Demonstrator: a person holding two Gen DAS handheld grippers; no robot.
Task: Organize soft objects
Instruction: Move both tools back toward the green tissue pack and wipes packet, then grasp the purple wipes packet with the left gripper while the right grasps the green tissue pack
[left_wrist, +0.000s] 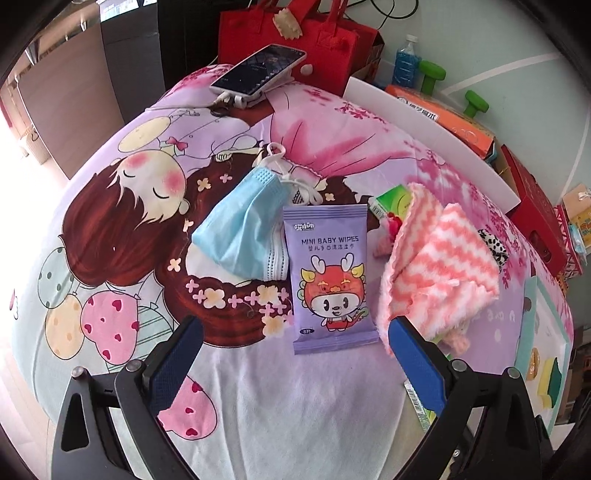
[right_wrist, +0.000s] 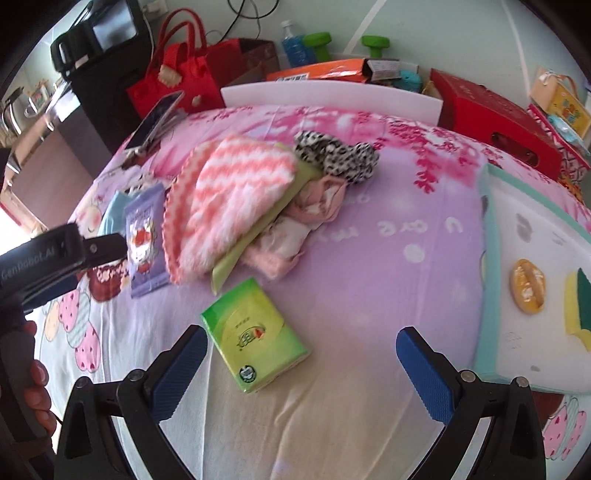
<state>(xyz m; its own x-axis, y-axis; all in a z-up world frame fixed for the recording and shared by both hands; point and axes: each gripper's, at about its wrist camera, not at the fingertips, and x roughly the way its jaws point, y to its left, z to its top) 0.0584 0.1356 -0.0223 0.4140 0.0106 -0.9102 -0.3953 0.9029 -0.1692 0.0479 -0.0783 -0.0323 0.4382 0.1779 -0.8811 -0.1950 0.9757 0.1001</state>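
Nearest the right gripper (right_wrist: 301, 363), green tissue pack (right_wrist: 255, 334) is lying flat on the bed (right_wrist: 388, 258), just ahead of the left finger, long axis running diagonally from the near edge up toward the far left. Fingers are standing wide apart, holding nothing; likely lining up for a pick of the pack.

Left gripper (left_wrist: 295, 356) is hovering over the near edge too, fingers wide and empty. Purple baby wipes pack (left_wrist: 330, 277) is sitting between the fingers' line, lengthwise toward the camera, print upright. This reads as an approach pose.

Blue face mask (left_wrist: 243, 236) is touching the wipes pack's left side, crumpled, ear loops trailing toward the far edge. Pink striped cloth (left_wrist: 439, 258) is heaped just right of the wipes, draped over a pale green flat item in the right wrist view; spotted fabric (right_wrist: 336, 153) and a pinkish garment (right_wrist: 317, 199) are bunched beside it.

White tray (right_wrist: 532, 266) is resting at the bed's right edge, probably the destination; cannot confirm.
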